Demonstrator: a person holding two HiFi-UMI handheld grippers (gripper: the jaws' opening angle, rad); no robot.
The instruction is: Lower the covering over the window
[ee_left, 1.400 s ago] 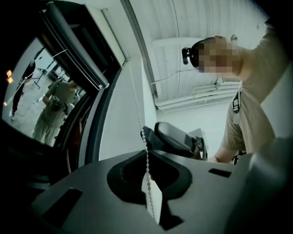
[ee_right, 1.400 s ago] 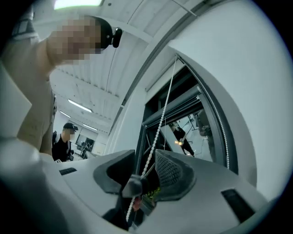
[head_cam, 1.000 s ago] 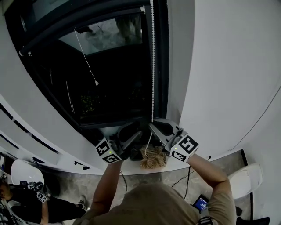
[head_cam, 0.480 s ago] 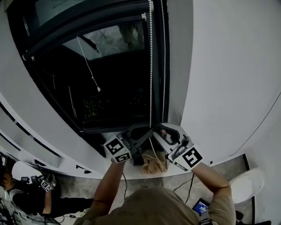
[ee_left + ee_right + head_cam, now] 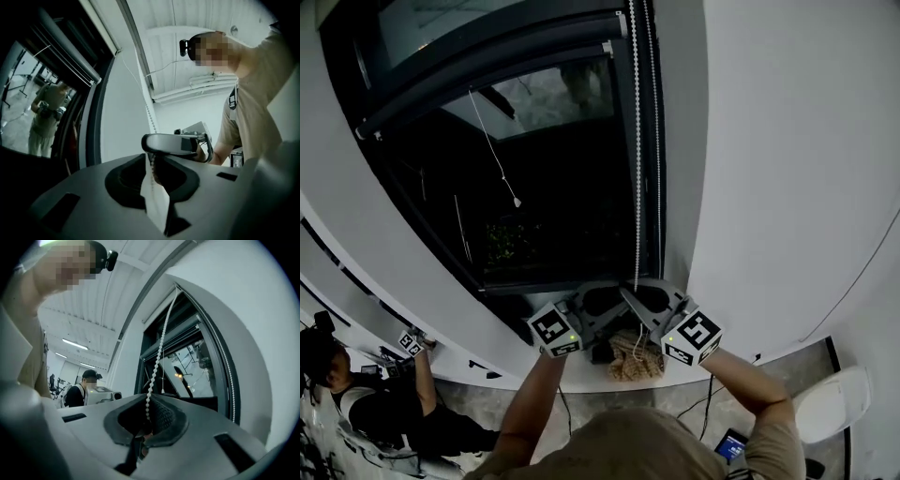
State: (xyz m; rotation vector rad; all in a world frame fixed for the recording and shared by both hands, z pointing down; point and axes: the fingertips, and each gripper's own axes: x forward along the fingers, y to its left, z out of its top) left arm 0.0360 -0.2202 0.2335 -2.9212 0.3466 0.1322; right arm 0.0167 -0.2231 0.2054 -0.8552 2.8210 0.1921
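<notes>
The roller blind [image 5: 487,70] sits rolled up at the top of the dark window [image 5: 562,187]. Its white bead chain [image 5: 636,141] hangs down the right side of the frame to both grippers. My right gripper [image 5: 630,292] is shut on the bead chain [image 5: 157,357], which runs down into its closed jaws [image 5: 147,416]. My left gripper [image 5: 609,302] faces it from the left. Its jaws have just been opening, and the bead chain [image 5: 151,161] hangs loose in the gap between them [image 5: 151,159]. The right gripper [image 5: 173,143] shows just beyond.
A thin pull cord with a small tassel [image 5: 516,202] hangs inside the window. A woven basket [image 5: 633,361] rests on the sill [image 5: 581,370] under the grippers. A white wall [image 5: 787,169] is on the right, and a seated person [image 5: 347,394] is at lower left.
The left gripper moved right to the chain, gripped it beside the right gripper, and now stands open around it. The right gripper has gone from loose to shut on the chain.
</notes>
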